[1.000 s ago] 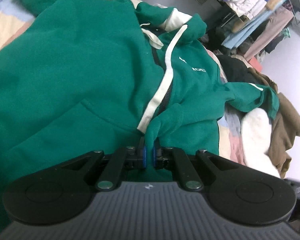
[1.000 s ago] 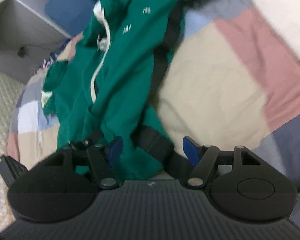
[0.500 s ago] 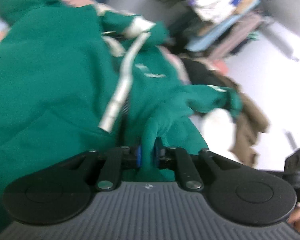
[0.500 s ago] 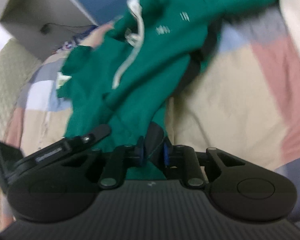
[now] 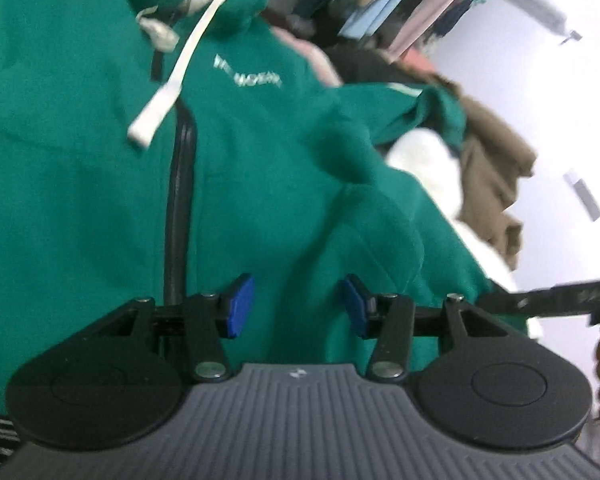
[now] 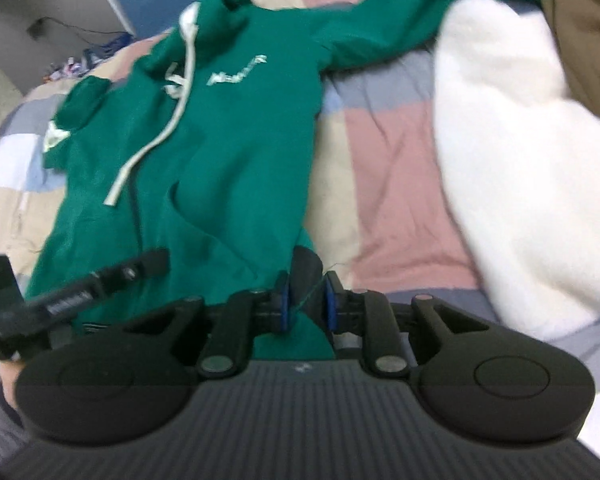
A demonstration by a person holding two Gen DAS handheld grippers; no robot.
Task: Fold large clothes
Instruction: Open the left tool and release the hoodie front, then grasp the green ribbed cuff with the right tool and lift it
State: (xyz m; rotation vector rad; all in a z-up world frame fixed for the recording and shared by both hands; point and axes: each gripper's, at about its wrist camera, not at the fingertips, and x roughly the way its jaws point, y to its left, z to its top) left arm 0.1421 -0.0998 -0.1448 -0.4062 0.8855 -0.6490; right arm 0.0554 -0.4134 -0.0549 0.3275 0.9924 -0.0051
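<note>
A green zip hoodie (image 5: pixel 260 168) with white drawstrings and a white chest logo lies spread on a patchwork bed; it also shows in the right wrist view (image 6: pixel 236 136). My left gripper (image 5: pixel 298 306) is open just above the hoodie's lower front, beside the black zipper (image 5: pixel 179 208), with nothing between its blue pads. My right gripper (image 6: pixel 305 304) is shut on the hoodie's bottom hem corner (image 6: pixel 306 276). One sleeve (image 6: pixel 384 32) stretches toward the far right.
A white fleece garment (image 6: pixel 512 168) and a brown garment (image 5: pixel 496 172) lie to the right on the patchwork bedspread (image 6: pixel 392 184). A rack of hanging clothes (image 5: pixel 412 4) stands behind. The other gripper's body (image 6: pixel 80 284) shows at the left.
My left gripper has let go of the hoodie fabric and opened. My right gripper closed on the hem corner and pulled it out; the hoodie front now lies flatter.
</note>
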